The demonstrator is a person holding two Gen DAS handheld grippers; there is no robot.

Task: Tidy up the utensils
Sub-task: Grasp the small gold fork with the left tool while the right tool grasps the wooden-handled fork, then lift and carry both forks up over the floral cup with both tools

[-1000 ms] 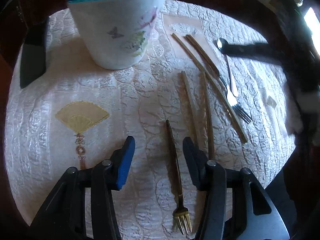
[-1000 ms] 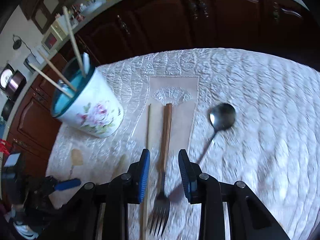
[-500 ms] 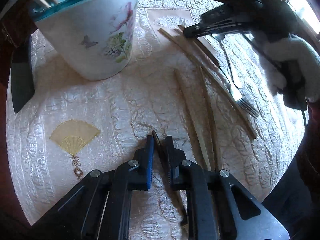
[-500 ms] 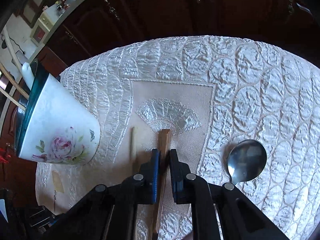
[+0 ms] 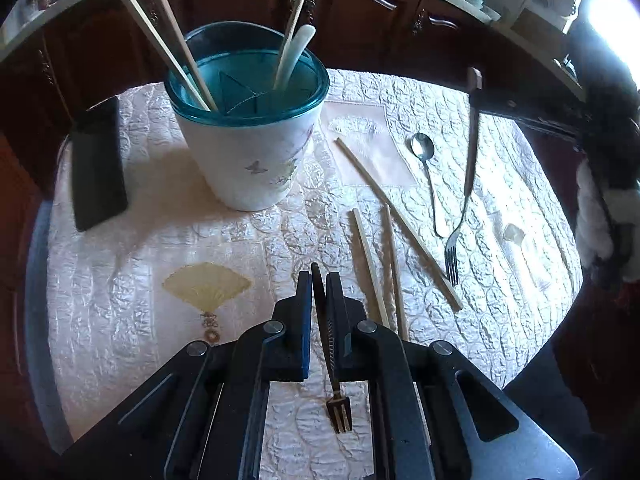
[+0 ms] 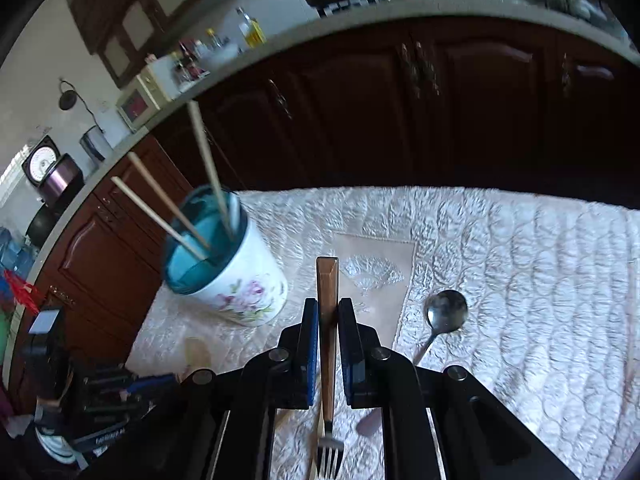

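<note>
A white flowered cup with a teal rim (image 5: 250, 136) stands at the back of the table and holds chopsticks and a white spoon; it also shows in the right wrist view (image 6: 224, 268). My left gripper (image 5: 319, 284) is shut on a small gold fork (image 5: 330, 344), lifted off the cloth, tines toward the camera. My right gripper (image 6: 328, 312) is shut on a wooden-handled fork (image 6: 328, 320); that fork hangs in the air in the left wrist view (image 5: 469, 168). A steel spoon (image 5: 426, 168) and loose chopsticks (image 5: 396, 224) lie on the cloth.
A quilted white tablecloth (image 5: 120, 264) covers the round table. A black flat object (image 5: 96, 160) lies at the left edge. Dark wooden cabinets (image 6: 440, 100) stand behind the table. The spoon also lies right of my right gripper (image 6: 444, 316).
Both grippers closed on their forks and lifted them off the cloth. The left view rose and now looks down into the cup.
</note>
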